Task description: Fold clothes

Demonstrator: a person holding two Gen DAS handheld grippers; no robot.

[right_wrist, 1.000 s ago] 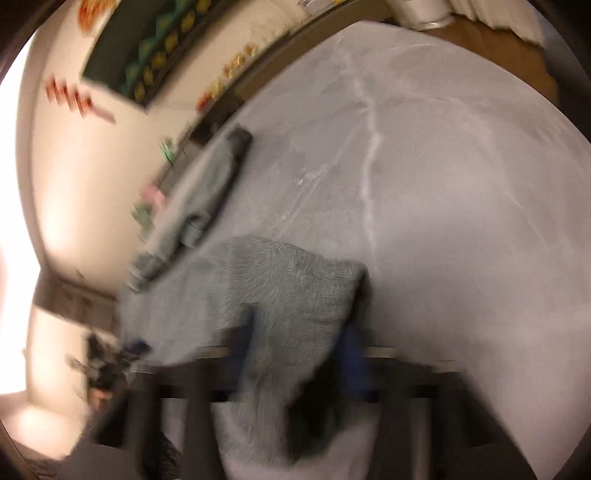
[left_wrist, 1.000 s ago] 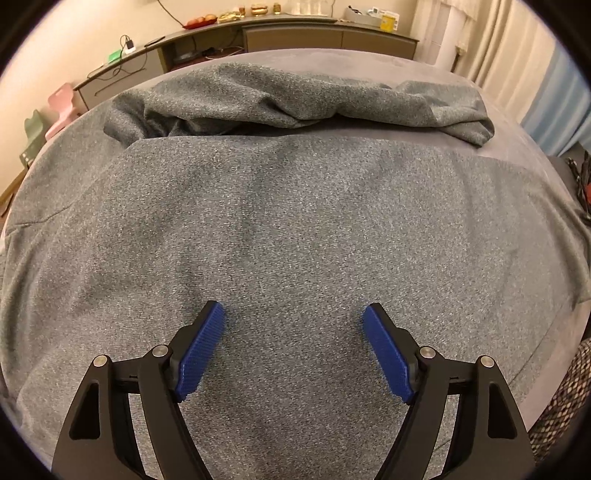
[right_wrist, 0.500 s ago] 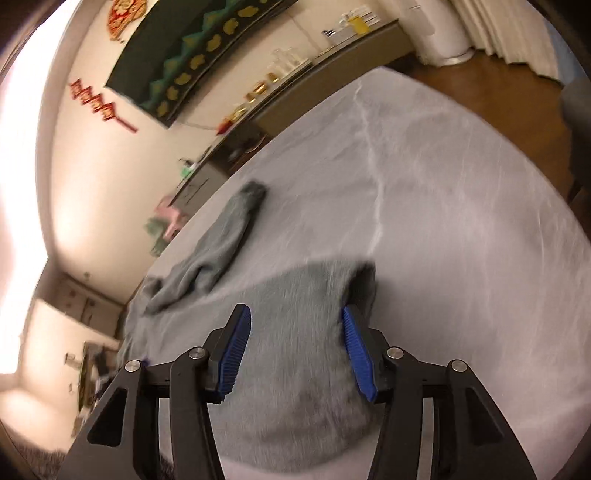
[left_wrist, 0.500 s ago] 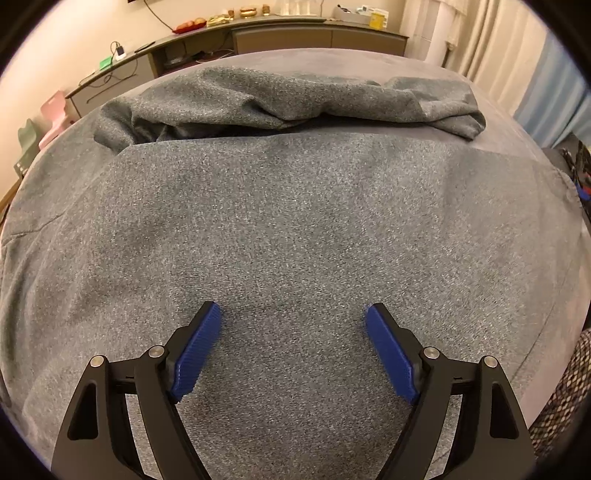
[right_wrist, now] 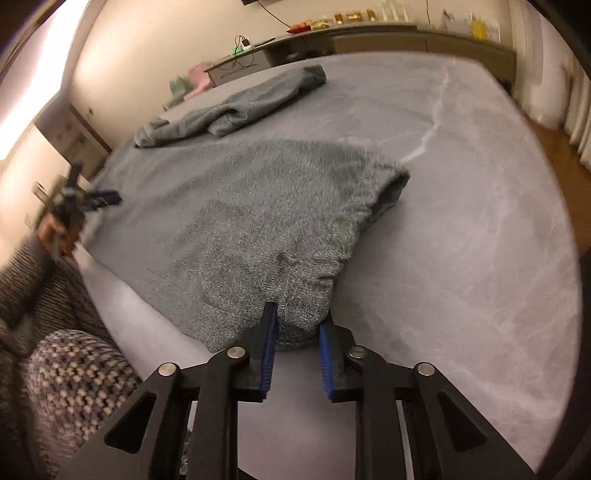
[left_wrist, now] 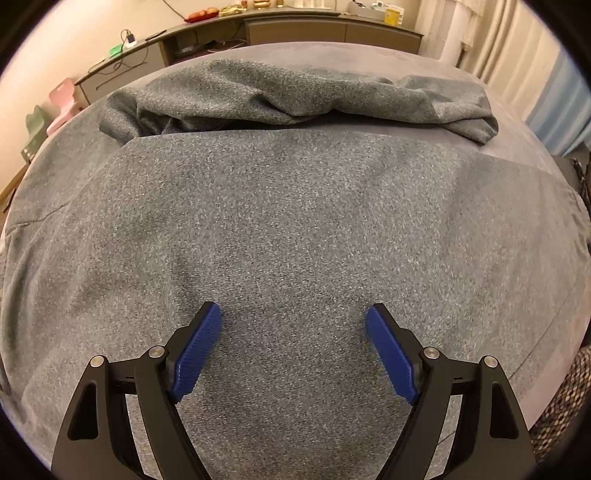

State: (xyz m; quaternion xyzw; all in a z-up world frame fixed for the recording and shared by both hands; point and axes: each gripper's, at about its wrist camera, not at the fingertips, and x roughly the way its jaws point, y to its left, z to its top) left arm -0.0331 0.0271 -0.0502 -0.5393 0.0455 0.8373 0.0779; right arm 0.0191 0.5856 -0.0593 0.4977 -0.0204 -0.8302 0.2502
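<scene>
- My right claw (right_wrist: 297, 334) has just been closing, and a thick corner of the grey sweater (right_wrist: 266, 221) sits between its blue pads (right_wrist: 269, 347). Both pads press on the cloth, so I have hold of it.
- That corner is the near right end of the sweater (the bunched bit looks like a cuff or a hem, I cannot tell which).
- The sweater lies spread out on the grey bed (right_wrist: 461, 240), running from my right claw toward the far left.
- A sleeve (right_wrist: 236, 107) lies crumpled along the far edge of the sweater.
- My left claw (left_wrist: 292, 321) is wide open, with its blue pads (left_wrist: 197, 354) far apart. It hangs over the flat middle of the sweater (left_wrist: 295, 221) and holds nothing.
- In my left claw's view the crumpled sleeve (left_wrist: 295, 99) runs across the far side.
- A long low cabinet (left_wrist: 295, 27) stands by the far wall, past the bed.
- My knitted sleeve (right_wrist: 66, 369) shows at the near left.
- Curtains (left_wrist: 517, 44) hang at the far right.
</scene>
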